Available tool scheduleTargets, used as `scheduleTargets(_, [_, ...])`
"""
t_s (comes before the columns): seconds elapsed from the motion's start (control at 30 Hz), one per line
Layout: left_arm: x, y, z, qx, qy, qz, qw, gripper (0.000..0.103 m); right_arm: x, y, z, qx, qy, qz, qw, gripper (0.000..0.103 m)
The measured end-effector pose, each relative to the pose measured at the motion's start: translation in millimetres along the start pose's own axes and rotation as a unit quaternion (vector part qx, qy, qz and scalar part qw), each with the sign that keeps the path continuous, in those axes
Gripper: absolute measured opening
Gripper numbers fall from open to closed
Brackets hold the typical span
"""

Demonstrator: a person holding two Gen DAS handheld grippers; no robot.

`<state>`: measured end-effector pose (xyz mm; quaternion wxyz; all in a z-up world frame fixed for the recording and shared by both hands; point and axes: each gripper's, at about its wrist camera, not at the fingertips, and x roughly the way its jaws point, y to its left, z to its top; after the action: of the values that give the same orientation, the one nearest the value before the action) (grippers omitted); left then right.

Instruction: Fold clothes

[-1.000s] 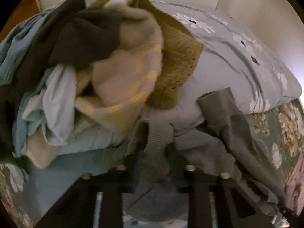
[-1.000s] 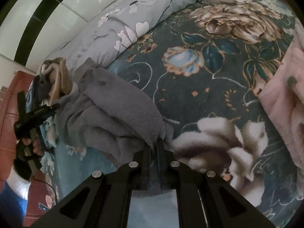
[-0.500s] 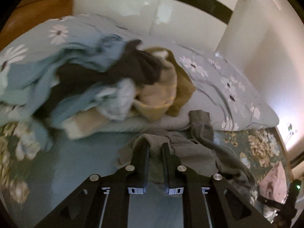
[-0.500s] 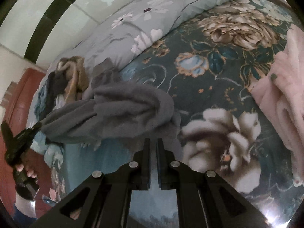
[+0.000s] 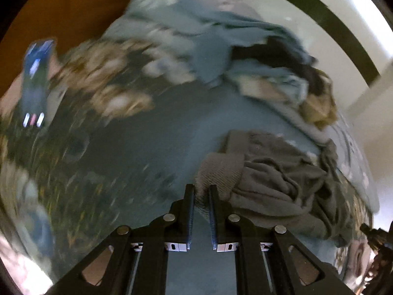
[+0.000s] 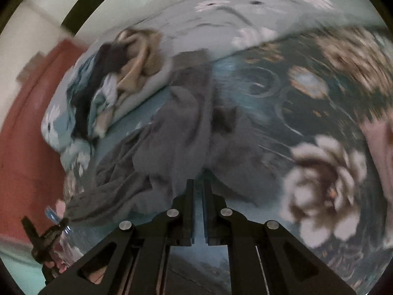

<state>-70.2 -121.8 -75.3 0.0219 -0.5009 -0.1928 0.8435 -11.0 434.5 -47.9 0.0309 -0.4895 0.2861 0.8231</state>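
A: Far left in the left wrist view — what's that dark slab?

B: A phone (image 5: 35,83), blurred, lying on the floral bedspread (image 5: 81,172) in the upper left. Right of it, top centre to upper right, sits the heap of clothes (image 5: 265,68) — blue, black and tan pieces over a grey flowered pillow (image 5: 356,172).

A: And the grey garment (image 5: 275,179)?

B: Lower right of centre, bunched on the bedspread. Its ribbed hem reaches into the left gripper (image 5: 201,196), whose jaws stand narrowly parted with cloth between the tips; whether they truly pinch it I cannot tell.

A: The right wrist view?

B: Lower left, the left gripper (image 6: 59,223) shows at a corner of the grey garment (image 6: 172,147), with the person's fingers (image 6: 59,266) under it. Upper left is the heap of clothes (image 6: 118,78), touching the garment's far edge. At bottom centre the right gripper (image 6: 197,186) is nearly closed, a thin slit left, its tips at the garment's near fold; its hold is hidden too. Right of that, the floral bedspread (image 6: 319,177), with a pink cloth (image 6: 378,147) at the right edge.
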Motion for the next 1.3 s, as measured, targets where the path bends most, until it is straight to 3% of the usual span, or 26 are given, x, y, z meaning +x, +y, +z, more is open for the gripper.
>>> scheduleTargets(0.17, [13.3,21.2,-16.7,-0.05,0.017,-0.004,0.9986,0.012,43.0,19.7,33.3,-0.006,0.01,-0.032,0.999,0.008])
scheduleTargets(0.3, [16.9,13.2,-13.2,-0.039,0.023,-0.009,0.9989,0.012,76.5,34.1,58.7,-0.009,0.019,-0.056,0.998,0.03])
scheduleTargets(0.43, [20.0,16.8,-15.5,-0.046,0.03,-0.013,0.9984,0.012,101.4,58.9,64.6,-0.025,0.047,-0.045,0.998,0.03])
scheduleTargets(0.57, [21.1,22.7,-24.2,-0.061,0.036,-0.021,0.9972,0.012,133.6,109.1,53.1,-0.093,0.101,-0.035,0.99,0.044])
scheduleTargets(0.73, [15.4,23.7,-25.9,-0.069,0.031,-0.041,0.9963,0.012,168.4,126.9,39.1,-0.13,0.131,-0.148,0.972,0.044])
scheduleTargets(0.77, [14.0,23.7,-26.1,-0.069,0.03,-0.045,0.9961,0.012,169.7,122.7,37.3,-0.125,0.135,-0.159,0.97,0.04])
scheduleTargets(0.8, [13.0,23.7,-26.2,-0.07,0.029,-0.049,0.9959,0.012,168.4,117.5,36.3,-0.117,0.136,-0.166,0.97,0.014])
scheduleTargets(0.83, [12.3,23.7,-26.0,-0.071,0.028,-0.053,0.9957,0.012,163.3,110.6,36.6,-0.103,0.134,-0.168,0.971,0.004])
scheduleTargets(1.0, [6.1,24.3,-25.4,-0.07,0.019,-0.078,0.9943,0.012,99.4,78.3,46.6,-0.034,0.076,-0.15,0.985,0.004])
scheduleTargets(1.13, [1.6,26.9,-29.2,-0.078,0.011,-0.104,0.9914,0.012,8.3,50.5,41.9,0.008,-0.016,-0.132,0.991,0.004])
scheduleTargets(1.23, [2.3,30.3,-37.1,-0.083,0.015,-0.123,0.9888,0.013,-41.0,15.9,11.3,0.05,-0.054,-0.142,0.987,0.004])
scheduleTargets(1.3, [6.0,33.6,-43.1,-0.089,0.023,-0.134,0.9867,0.015,-57.7,-12.7,-15.9,0.094,-0.054,-0.152,0.982,0.004])
